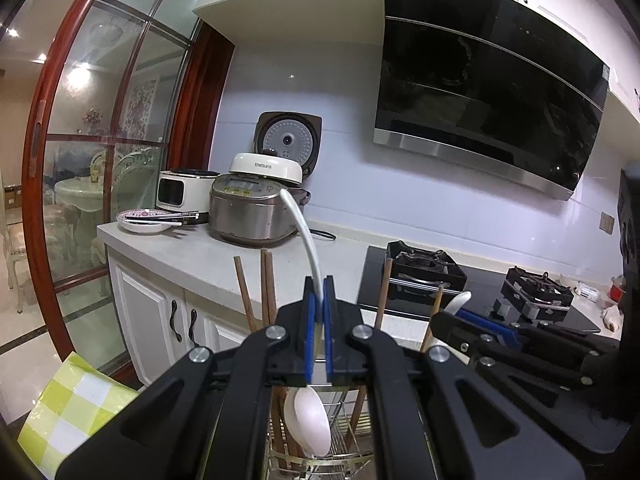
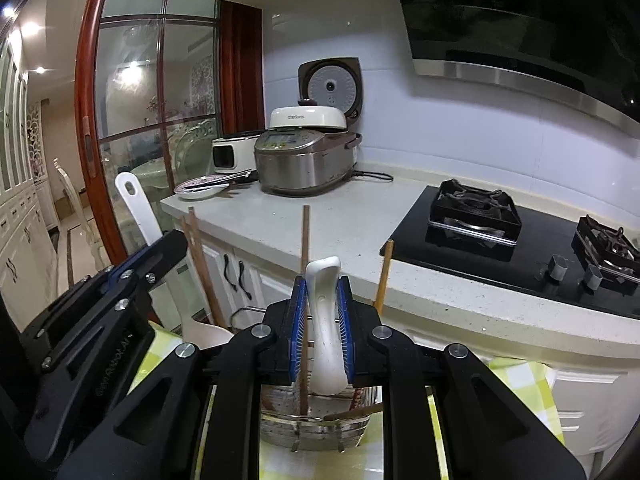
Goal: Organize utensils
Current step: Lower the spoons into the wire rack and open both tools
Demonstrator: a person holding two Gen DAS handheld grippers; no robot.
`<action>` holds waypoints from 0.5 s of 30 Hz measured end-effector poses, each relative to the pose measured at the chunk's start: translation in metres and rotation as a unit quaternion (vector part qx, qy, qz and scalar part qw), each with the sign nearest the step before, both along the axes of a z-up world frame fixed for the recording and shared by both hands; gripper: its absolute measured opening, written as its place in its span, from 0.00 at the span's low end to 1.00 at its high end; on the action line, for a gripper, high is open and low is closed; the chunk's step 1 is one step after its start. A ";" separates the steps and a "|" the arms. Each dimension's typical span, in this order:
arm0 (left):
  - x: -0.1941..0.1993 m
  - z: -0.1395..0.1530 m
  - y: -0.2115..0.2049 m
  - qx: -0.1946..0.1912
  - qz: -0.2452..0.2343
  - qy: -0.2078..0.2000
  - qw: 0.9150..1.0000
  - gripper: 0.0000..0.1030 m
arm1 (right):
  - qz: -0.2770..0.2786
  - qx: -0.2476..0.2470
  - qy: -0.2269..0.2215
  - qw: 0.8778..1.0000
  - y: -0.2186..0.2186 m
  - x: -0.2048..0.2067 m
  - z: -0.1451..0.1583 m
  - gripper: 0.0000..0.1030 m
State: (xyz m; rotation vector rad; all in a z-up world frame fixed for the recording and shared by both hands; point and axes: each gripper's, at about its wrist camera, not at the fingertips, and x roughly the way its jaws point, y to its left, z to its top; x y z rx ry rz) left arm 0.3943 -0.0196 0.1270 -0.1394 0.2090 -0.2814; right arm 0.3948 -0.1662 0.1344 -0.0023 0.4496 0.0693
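The left gripper (image 1: pixel 319 292) is pinching a white rice paddle (image 1: pixel 310 412) whose bowl is hanging below its jaws, while the right gripper (image 2: pixel 322 292) is clamping a white spoon (image 2: pixel 325 320) upright above the wire utensil holder (image 2: pixel 316 424).

The one word that reads clearly is "thesuns", in grey letters on the front of the white domed lid (image 1: pixel 266 167) resting on top of the brushed-steel rice cooker (image 1: pixel 250 216) on the surface. The same lid (image 2: pixel 307 117) shows in the right wrist view, its lettering too small to read. Embossed lettering on the black arm of the left tongs (image 2: pixel 114 364) in that view stays illegible.
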 end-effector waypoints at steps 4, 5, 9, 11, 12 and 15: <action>-0.002 -0.006 -0.008 0.010 -0.006 -0.010 1.000 0.04 | -0.009 -0.002 -0.012 1.000 -0.004 0.001 -0.008 0.15; -0.003 -0.008 -0.010 0.014 -0.007 -0.013 1.000 0.04 | -0.010 -0.003 -0.012 1.000 -0.005 0.001 -0.011 0.15; -0.001 -0.019 -0.011 0.014 -0.010 -0.008 1.000 0.04 | -0.013 -0.006 -0.007 1.000 -0.008 0.005 -0.021 0.15; 0.002 -0.026 -0.012 0.016 -0.011 -0.002 1.000 0.04 | -0.011 -0.006 -0.005 1.000 -0.008 0.006 -0.026 0.15; 0.002 -0.028 -0.012 0.015 -0.011 0.001 1.000 0.04 | -0.011 -0.006 -0.003 1.000 -0.008 0.007 -0.030 0.15; 0.005 -0.036 -0.010 0.012 -0.012 0.011 1.000 0.04 | -0.014 -0.005 0.001 1.000 -0.010 0.009 -0.037 0.15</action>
